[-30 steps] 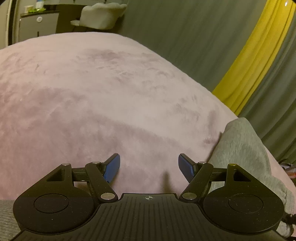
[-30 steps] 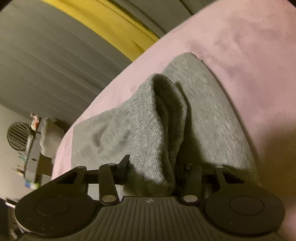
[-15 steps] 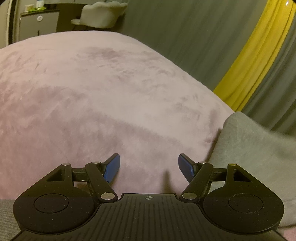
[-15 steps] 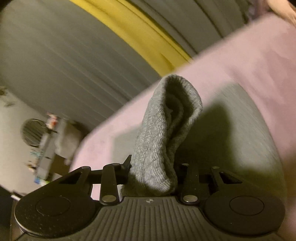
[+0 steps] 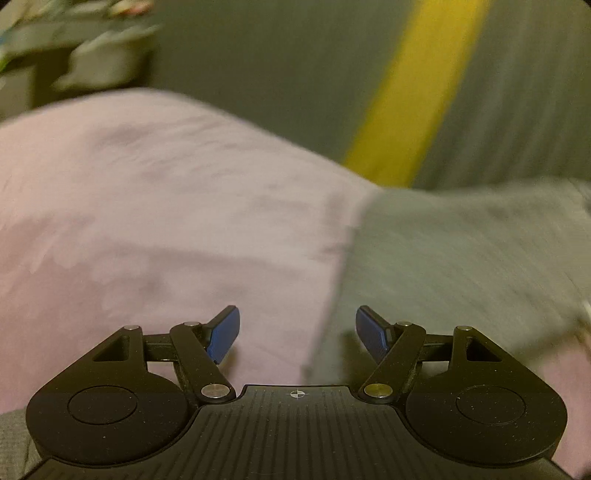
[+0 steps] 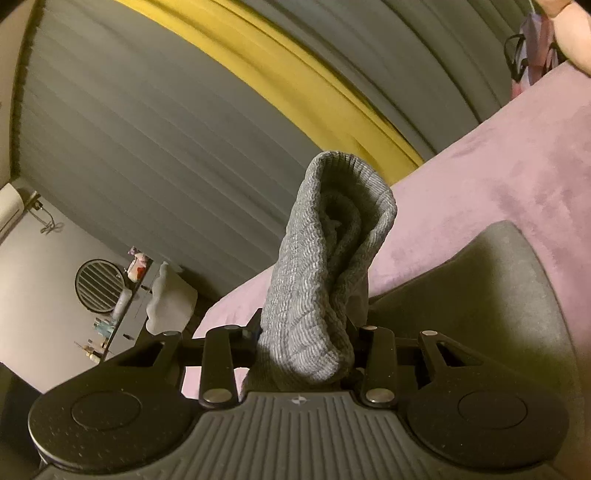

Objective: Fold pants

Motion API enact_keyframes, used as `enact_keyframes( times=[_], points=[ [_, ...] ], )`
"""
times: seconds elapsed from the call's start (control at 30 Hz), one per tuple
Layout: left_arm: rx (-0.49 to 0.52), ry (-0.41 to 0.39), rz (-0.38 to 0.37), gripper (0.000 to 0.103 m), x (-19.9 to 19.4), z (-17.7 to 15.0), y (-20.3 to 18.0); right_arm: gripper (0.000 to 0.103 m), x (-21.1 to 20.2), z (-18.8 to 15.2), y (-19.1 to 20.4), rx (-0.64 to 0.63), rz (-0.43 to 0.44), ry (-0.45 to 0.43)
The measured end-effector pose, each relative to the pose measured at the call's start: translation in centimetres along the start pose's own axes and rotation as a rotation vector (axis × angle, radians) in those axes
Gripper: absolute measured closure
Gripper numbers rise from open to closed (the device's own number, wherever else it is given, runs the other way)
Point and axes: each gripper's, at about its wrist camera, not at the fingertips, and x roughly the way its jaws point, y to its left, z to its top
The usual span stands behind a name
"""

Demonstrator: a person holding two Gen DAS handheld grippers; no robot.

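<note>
The left gripper [image 5: 297, 334], blue-padded, gapes wide and empty above the pink plush bed cover [image 5: 147, 221]. The right gripper [image 6: 306, 343] has just closed, pinching the grey ribbed knit pants [image 6: 325, 266] raised over the cover's curtain-side edge.

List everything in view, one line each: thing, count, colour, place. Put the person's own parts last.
pants: one, grey knit, bunched end lifted off the bed, the rest lying on it
bed cover: one, pink, under the pants
curtains: grey with a yellow strip, behind the bed
round vent: one, dark, far wall
left claw: one, black, blue pads, open, empty
right claw: one, black, shut on pants
arm: one, bare, top right corner
</note>
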Motion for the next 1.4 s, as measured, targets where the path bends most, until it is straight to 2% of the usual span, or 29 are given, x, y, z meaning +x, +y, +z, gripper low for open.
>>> enact_keyframes(
  times=[0.1, 0.2, 0.27, 0.33, 0.4, 0.5, 0.57, 0.67, 0.73, 0.83, 0.93, 1.03, 1.1, 1.3, 1.37, 1.4],
  points=[
    [0.137, 0.009, -0.061, 0.026, -0.7, -1.0, -2.7, 0.066, 0.2, 0.2, 0.4, -0.016, 0.001, 0.012],
    [0.192, 0.072, -0.114, 0.026, -0.3, -2.0, -4.2, 0.066, 0.0, 0.0, 0.3, -0.018, 0.005, 0.013],
    [0.252, 0.102, -0.114, 0.029, -0.1, -2.6, -5.4, 0.066, -0.1, -0.2, 0.2, -0.013, 0.007, 0.014],
    [0.294, 0.094, -0.118, 0.027, -0.4, -3.2, -6.4, 0.066, 0.1, -0.3, 0.3, -0.014, 0.009, 0.017],
    [0.325, 0.102, -0.083, 0.027, 0.1, -3.7, -7.1, 0.066, 0.2, -0.6, -0.1, -0.033, 0.008, 0.015],
    [0.284, 0.112, -0.018, 0.025, 1.6, -3.8, -6.9, 0.066, -0.1, -0.6, 0.1, -0.050, 0.023, 0.019],
    [0.223, 0.139, 0.024, 0.026, 2.9, -3.3, -6.0, 0.066, -0.3, -0.6, 0.3, -0.060, 0.034, 0.018],
    [0.141, 0.160, 0.049, 0.026, 3.6, -2.9, -4.7, 0.066, -0.5, -0.7, 0.2, -0.058, 0.063, 0.034],
    [0.128, 0.151, 0.058, 0.026, 3.5, -2.7, -4.5, 0.066, -0.5, -0.7, 0.1, -0.051, 0.074, 0.045],
    [0.100, 0.130, 0.121, 0.026, 3.3, -2.2, -3.8, 0.066, -1.2, -0.6, -0.3, -0.054, 0.072, 0.032],
    [0.012, 0.146, 0.093, 0.025, 3.3, -1.7, -2.4, 0.066, -2.2, 0.0, -1.3, -0.030, 0.067, 0.019],
    [0.009, 0.156, 0.167, 0.027, 3.7, -1.5, -2.2, 0.066, -3.3, 0.4, -2.5, -0.018, 0.042, 0.002],
    [-0.007, 0.186, 0.153, 0.028, 3.9, -1.2, -1.8, 0.066, -3.9, 0.6, -3.6, -0.009, 0.027, -0.003],
    [-0.024, 0.178, 0.095, 0.028, 2.7, -0.6, -1.0, 0.064, -5.0, 0.4, -6.7, -0.049, -0.050, 0.026],
    [-0.035, 0.184, 0.086, 0.028, 2.4, -0.1, -0.5, 0.056, -4.8, 0.3, -7.6, -0.127, -0.160, 0.050],
    [-0.040, 0.186, 0.082, 0.028, 2.1, 0.1, -0.4, 0.048, -4.8, 0.1, -8.3, -0.150, -0.239, 0.046]
  ],
)
